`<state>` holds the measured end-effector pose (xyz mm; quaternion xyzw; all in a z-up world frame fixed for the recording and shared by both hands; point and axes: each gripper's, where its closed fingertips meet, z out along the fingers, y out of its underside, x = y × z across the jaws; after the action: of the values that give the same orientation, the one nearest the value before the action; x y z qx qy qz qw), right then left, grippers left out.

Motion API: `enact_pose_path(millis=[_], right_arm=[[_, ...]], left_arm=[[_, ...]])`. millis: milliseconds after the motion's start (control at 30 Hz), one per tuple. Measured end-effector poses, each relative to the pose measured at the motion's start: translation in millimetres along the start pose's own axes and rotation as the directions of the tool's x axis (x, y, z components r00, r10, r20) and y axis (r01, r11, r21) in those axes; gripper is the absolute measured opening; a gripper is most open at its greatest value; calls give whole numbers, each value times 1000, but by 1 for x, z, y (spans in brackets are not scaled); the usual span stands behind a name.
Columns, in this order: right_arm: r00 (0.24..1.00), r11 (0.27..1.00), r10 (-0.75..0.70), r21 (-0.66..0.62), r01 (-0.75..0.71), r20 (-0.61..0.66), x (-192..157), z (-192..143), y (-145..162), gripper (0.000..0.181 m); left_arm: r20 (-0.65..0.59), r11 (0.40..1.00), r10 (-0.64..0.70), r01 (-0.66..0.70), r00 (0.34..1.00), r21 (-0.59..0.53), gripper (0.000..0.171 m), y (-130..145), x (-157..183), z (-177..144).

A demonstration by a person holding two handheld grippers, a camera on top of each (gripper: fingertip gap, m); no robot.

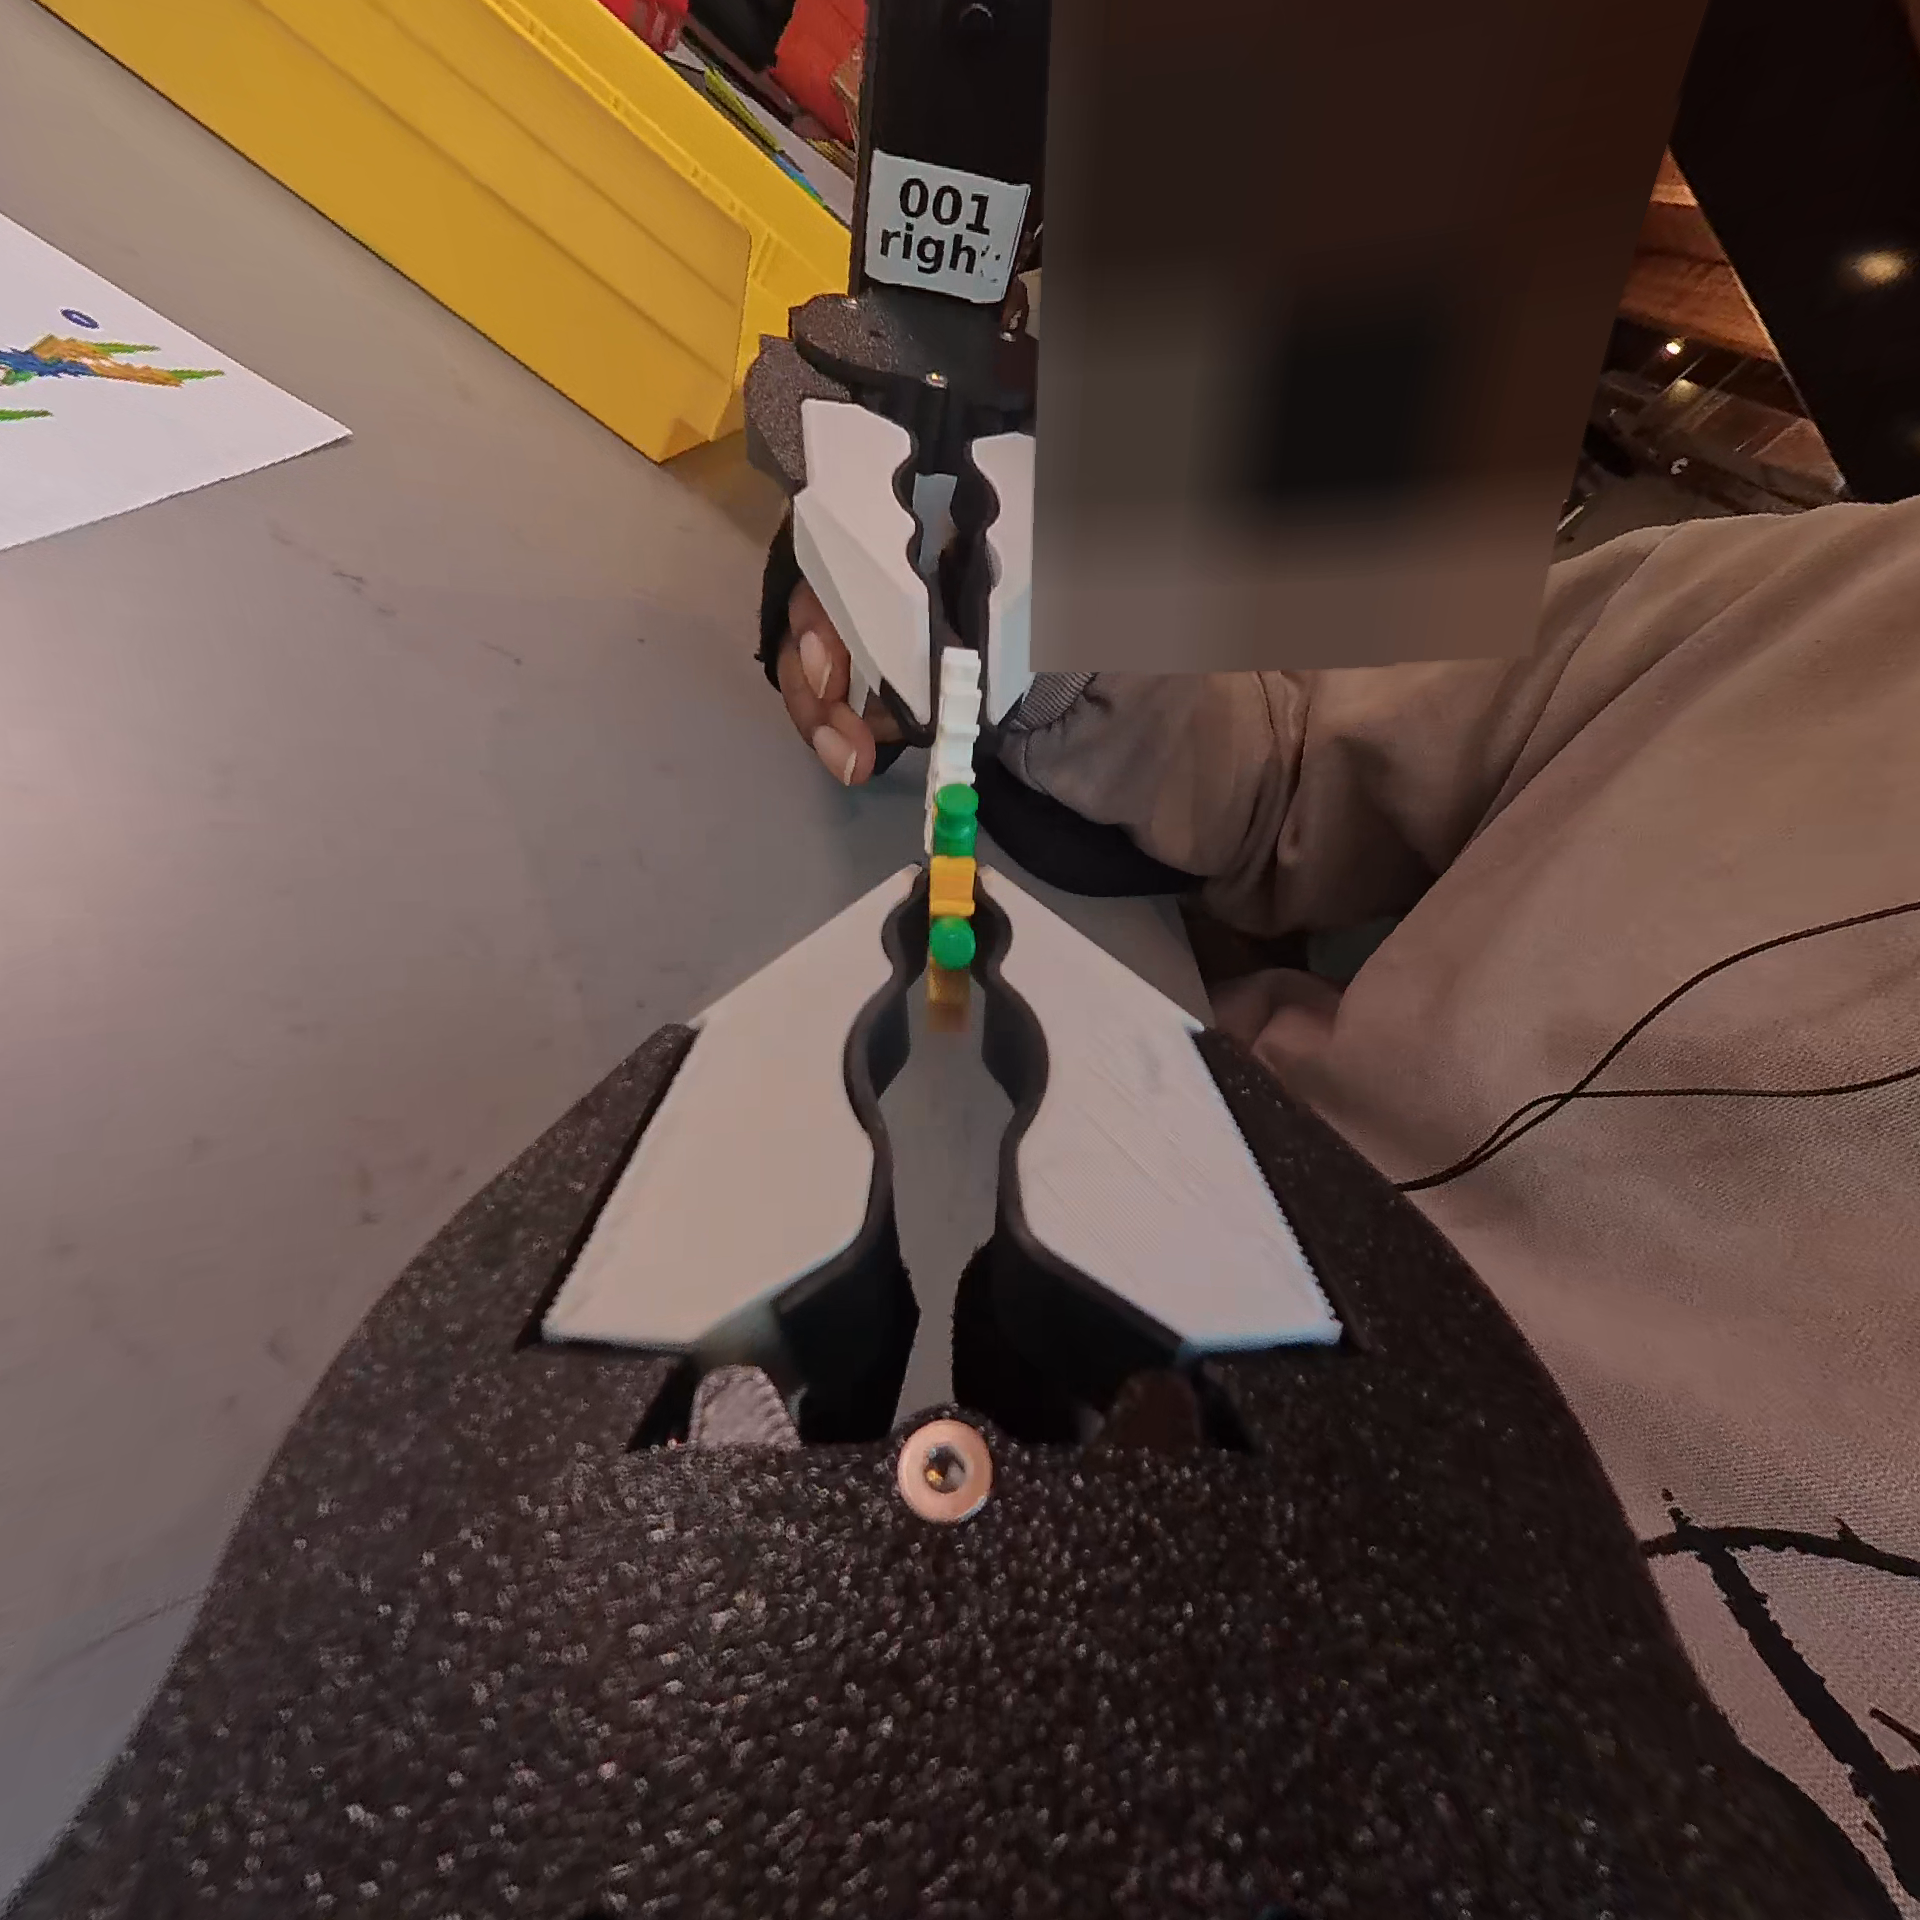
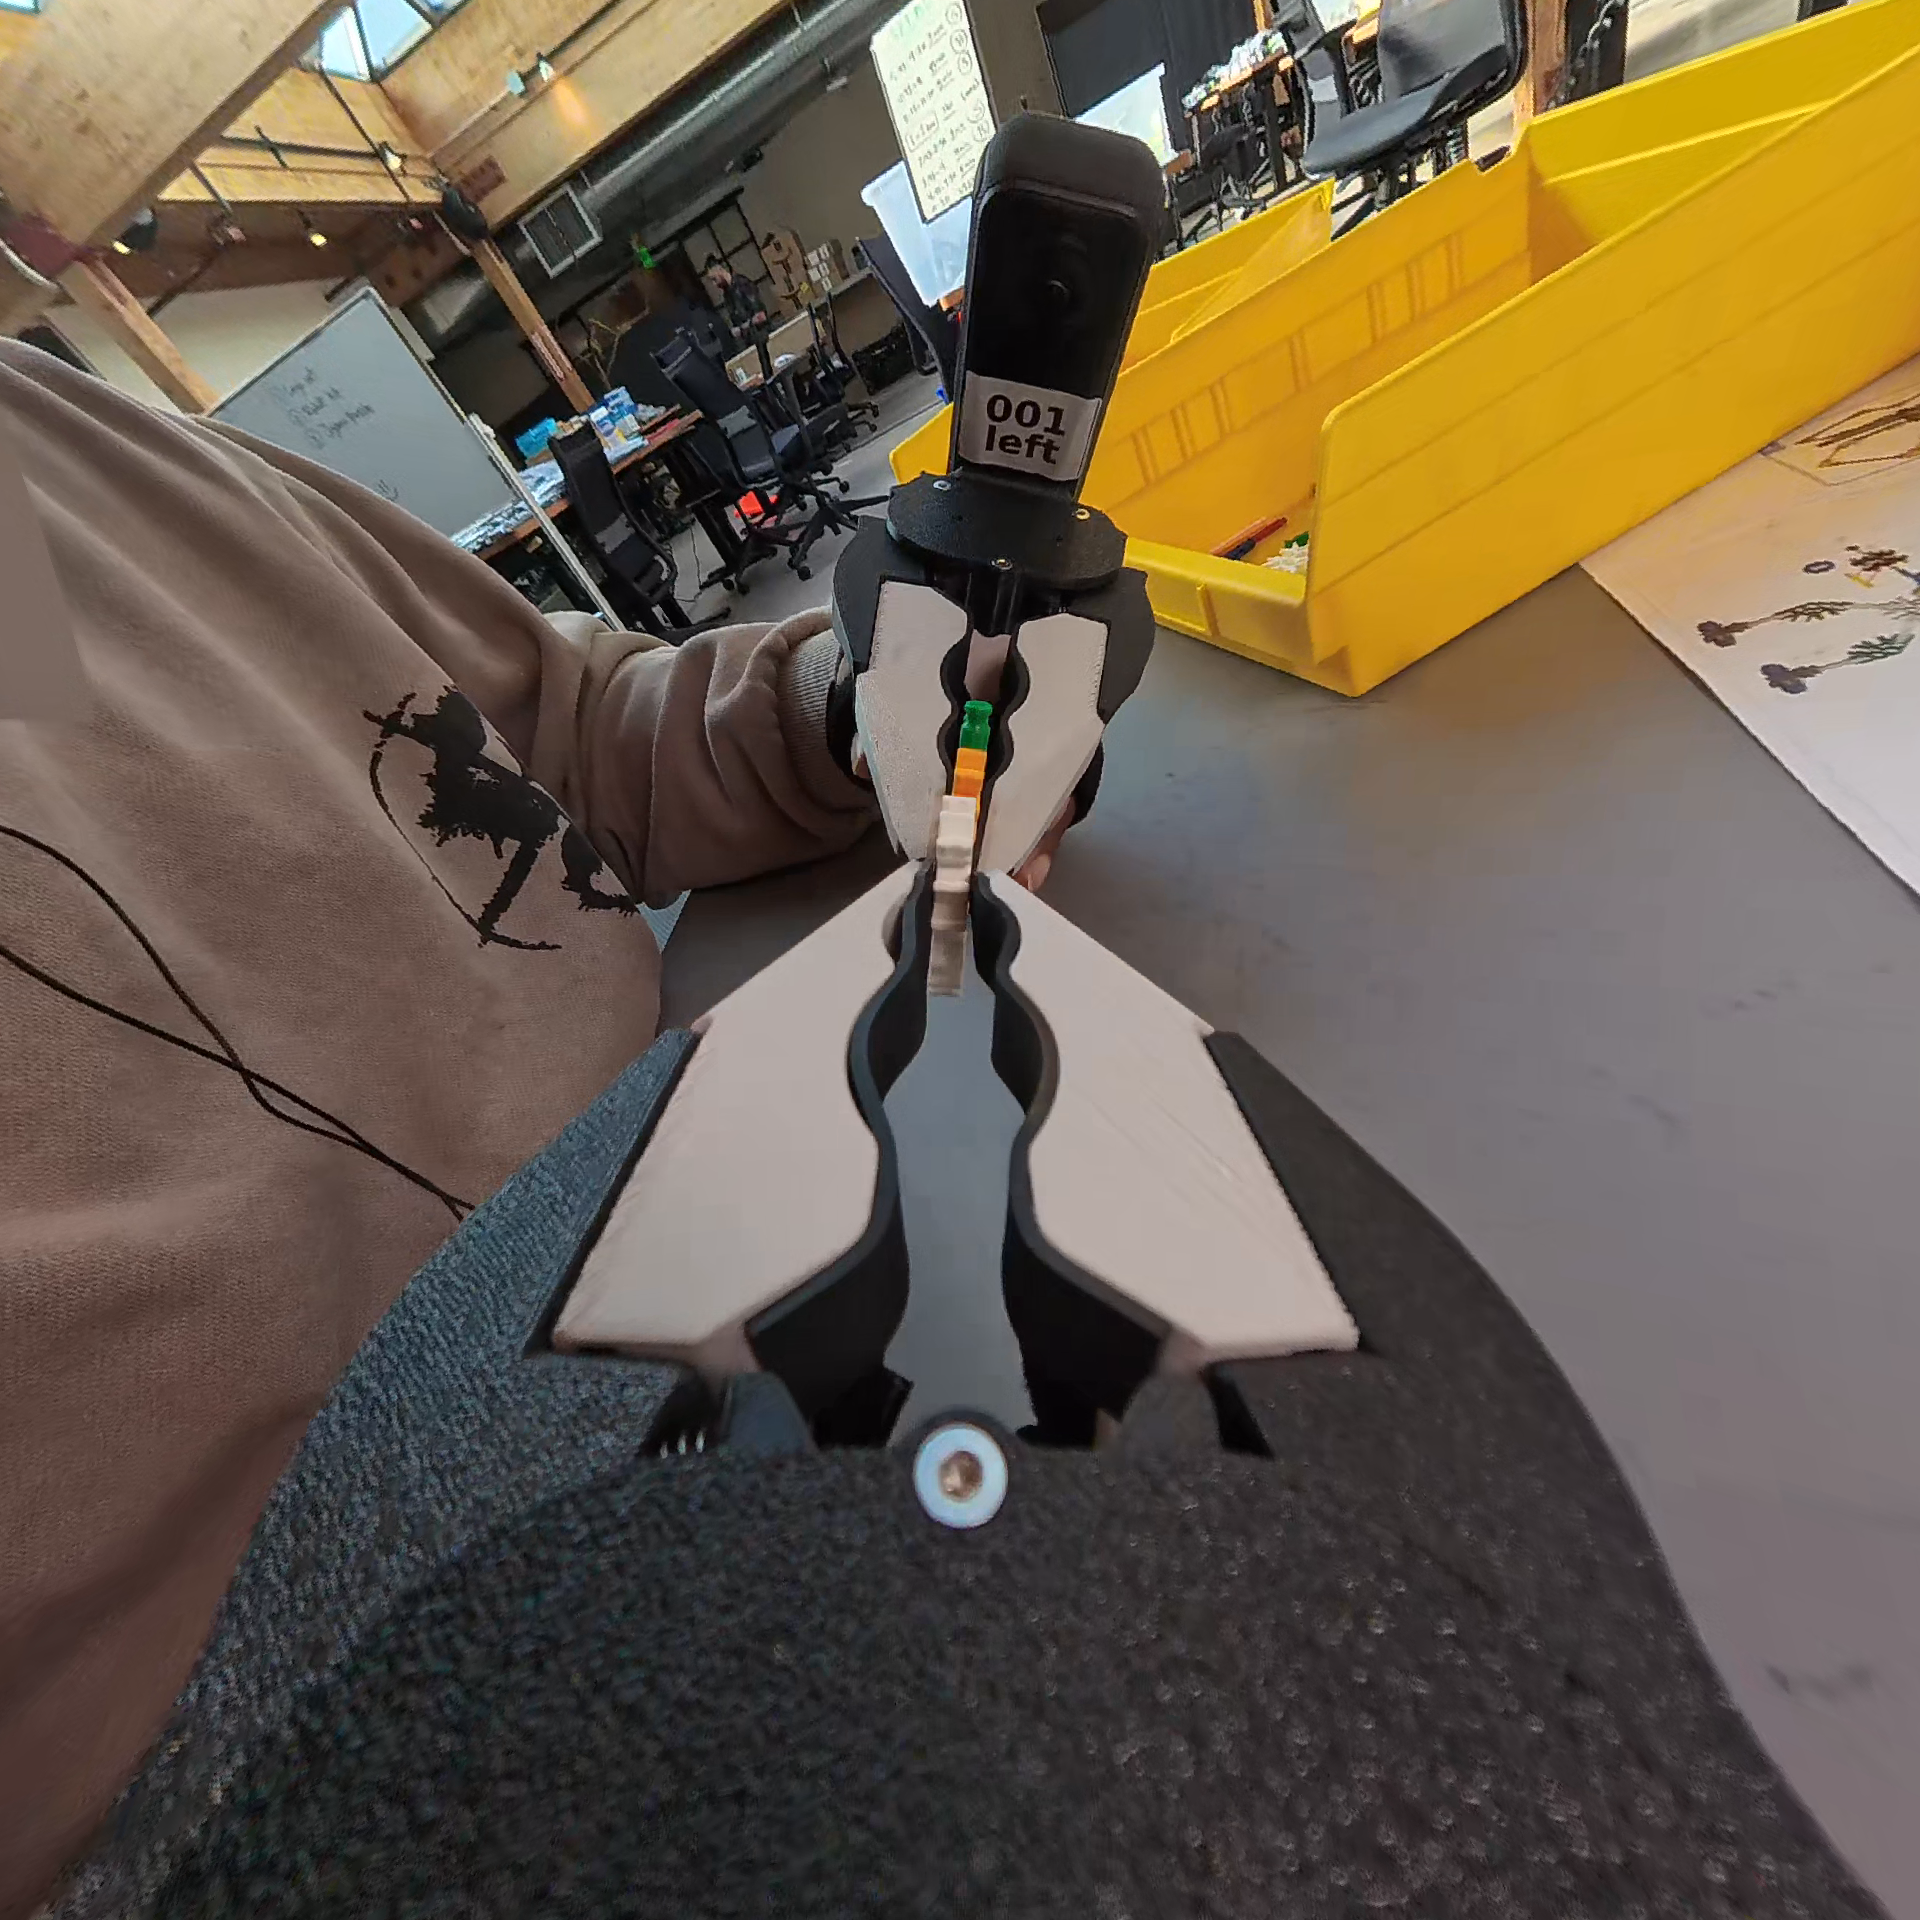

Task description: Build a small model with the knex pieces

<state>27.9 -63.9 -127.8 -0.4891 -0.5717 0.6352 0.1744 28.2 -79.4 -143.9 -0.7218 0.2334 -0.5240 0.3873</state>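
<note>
The left gripper [image 1: 951, 914] and right gripper [image 2: 948, 914] are facing each other, jaws clamping opposite ends of one brick strip [image 1: 954, 821] above the table [image 1: 416, 831]; yellow bins [image 2: 1507, 436] are sitting at 1 o'clock in the right wrist view.

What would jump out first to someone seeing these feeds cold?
A thin brick strip, white at one end, green and orange at the other, is pinched between the left gripper and right gripper, tip to tip above the grey table. Yellow bins line its far edge.
</note>
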Motion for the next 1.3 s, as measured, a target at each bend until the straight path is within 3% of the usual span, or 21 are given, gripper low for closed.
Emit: enact_pose_path(millis=[367,467,600,733,800,867,967,1033,1100,1133,1300], right_arm=[[1000,1000,3,15,-3,12,-3,4,-1,5],[1000,999,22,34,-22,18,-3,6,-3,5],[999,999,29,16,-28,-46,8,7,0,4],[973,999,13,38,-4,-230,34,7,-3,5],[939,999,-4,49,22,-343,47,4,-7,6],[877,997,-37,46,67,-480,62,1,-12,5],[741,993,-51,47,112,-670,78,0,-21,4],[687,986,-55,70,153,-725,79,0,-30,4],[680,977,1,145,154,-733,79,3,-36,4],[694,973,46,190,133,-719,80,4,-37,5],[777,917,282,396,-47,-562,77,11,-40,5]], left_arm=[[-43,994,-6,11,999,108,15,-16,11,-5],[-9,992,16,-14,1000,124,7,-18,8,-6],[63,986,19,-29,998,166,5,-23,-2,-7],[294,971,78,-139,953,192,6,-30,-26,-11],[464,953,171,-265,869,146,6,-36,-38,-12],[629,917,280,-395,725,47,5,-44,-49,-13],[783,800,492,-552,382,-233,5,-55,-63,-16],[781,702,596,-594,187,-393,5,-62,-64,-18],[708,543,703,-594,-65,-593,5,-68,-62,-22],[685,510,721,-587,-106,-628,5,-69,-62,-23],[650,461,747,-593,-143,-660,5,-73,-58,-28]])
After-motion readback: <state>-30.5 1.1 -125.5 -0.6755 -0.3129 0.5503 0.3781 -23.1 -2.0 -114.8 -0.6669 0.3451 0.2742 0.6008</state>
